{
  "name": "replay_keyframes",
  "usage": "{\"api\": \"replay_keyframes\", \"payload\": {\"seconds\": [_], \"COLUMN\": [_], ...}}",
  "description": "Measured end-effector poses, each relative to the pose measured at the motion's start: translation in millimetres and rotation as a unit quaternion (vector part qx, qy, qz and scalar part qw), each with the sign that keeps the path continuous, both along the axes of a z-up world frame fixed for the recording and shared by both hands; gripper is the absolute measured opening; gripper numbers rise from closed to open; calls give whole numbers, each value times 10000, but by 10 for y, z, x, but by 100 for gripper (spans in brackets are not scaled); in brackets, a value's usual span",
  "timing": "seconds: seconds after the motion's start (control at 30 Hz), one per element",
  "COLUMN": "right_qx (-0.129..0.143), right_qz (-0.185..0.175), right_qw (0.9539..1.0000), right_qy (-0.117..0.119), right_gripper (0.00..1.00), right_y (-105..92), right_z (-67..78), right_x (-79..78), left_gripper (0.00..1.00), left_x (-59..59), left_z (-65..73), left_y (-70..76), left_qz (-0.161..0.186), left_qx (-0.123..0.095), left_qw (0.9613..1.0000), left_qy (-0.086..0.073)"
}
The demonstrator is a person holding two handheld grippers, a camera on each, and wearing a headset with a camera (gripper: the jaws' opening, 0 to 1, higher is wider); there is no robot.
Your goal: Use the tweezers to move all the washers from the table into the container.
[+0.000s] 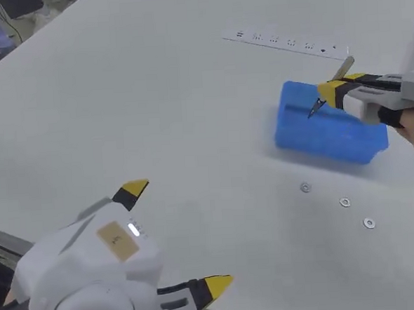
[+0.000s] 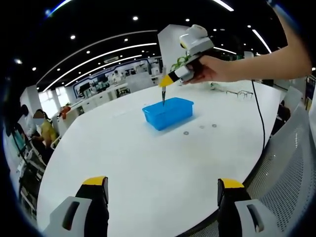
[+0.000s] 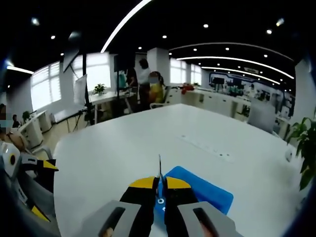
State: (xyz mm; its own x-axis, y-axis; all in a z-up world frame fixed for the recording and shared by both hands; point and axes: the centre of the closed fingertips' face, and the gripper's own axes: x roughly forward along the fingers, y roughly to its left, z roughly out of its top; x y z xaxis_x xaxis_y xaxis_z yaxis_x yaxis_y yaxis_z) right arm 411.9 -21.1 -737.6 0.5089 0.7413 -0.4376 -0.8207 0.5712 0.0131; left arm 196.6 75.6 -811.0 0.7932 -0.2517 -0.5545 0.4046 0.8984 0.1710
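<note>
Three small washers lie on the white table in front of the blue container. My right gripper is shut on the tweezers, whose tips hang over the container's near-left part. Whether the tips hold a washer is too small to tell. In the left gripper view the tweezers point down above the container, with the washers to its right. My left gripper stands open over the table's near edge. In the right gripper view the tweezers rise from the shut jaws above the container.
A white power strip lies on the table behind the container. A cable runs over the table's right side, by a mesh chair. People sit and stand far off across the room.
</note>
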Motion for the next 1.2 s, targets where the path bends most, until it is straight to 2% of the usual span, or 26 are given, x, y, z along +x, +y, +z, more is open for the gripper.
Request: {"api": "replay_keyframes", "payload": {"seconds": [0.1, 0.2, 0.4, 0.43, 0.5, 0.57, 0.63, 0.7, 0.9, 1.07, 1.2], "right_qx": [142, 164, 170, 158, 132, 121, 164, 300, 238, -21, -16], "right_qz": [16, 24, 34, 29, 1, -38, -53, -83, -81, -36, 38], "right_qw": [9999, 9998, 9998, 9998, 9999, 9998, 9995, 9984, 9982, 9988, 9984], "right_qy": [65, 51, 82, 90, 107, 155, 273, 479, 541, 494, 568], "right_gripper": [2, 2, 2, 2, 2, 2, 2, 2, 2, 2, 3], "right_y": [-36, -67, -126, -130, -156, -182, -190, -165, -165, -164, -133], "right_z": [54, 89, 82, 70, 26, -25, -70, -109, -213, -347, -436], "right_x": [-31, -75, -187, -223, -266, -296, -337, -416, -523, -602, -658], "left_gripper": [94, 94, 94, 94, 94, 95, 95, 94, 94, 95, 96], "left_x": [3, 0, 7, 2, -4, 1, -5, -5, -5, -5, -3], "left_z": [3, -3, 5, -4, -18, -5, -14, -17, -18, -5, 3], "left_y": [3, 0, 12, 5, 3, 3, -3, 1, 4, -10, -18], "left_qz": [4, -10, 9, 3, -16, -19, -21, -34, -20, -30, -34], "left_qx": [-2, 23, 31, 6, 45, 43, 10, 69, 58, -4, -44], "left_qw": [10000, 10000, 10000, 10000, 10000, 10000, 10000, 10000, 10000, 10000, 10000], "left_qy": [-13, -4, -38, -2, 25, -17, 21, 13, 14, 2, -11]}}
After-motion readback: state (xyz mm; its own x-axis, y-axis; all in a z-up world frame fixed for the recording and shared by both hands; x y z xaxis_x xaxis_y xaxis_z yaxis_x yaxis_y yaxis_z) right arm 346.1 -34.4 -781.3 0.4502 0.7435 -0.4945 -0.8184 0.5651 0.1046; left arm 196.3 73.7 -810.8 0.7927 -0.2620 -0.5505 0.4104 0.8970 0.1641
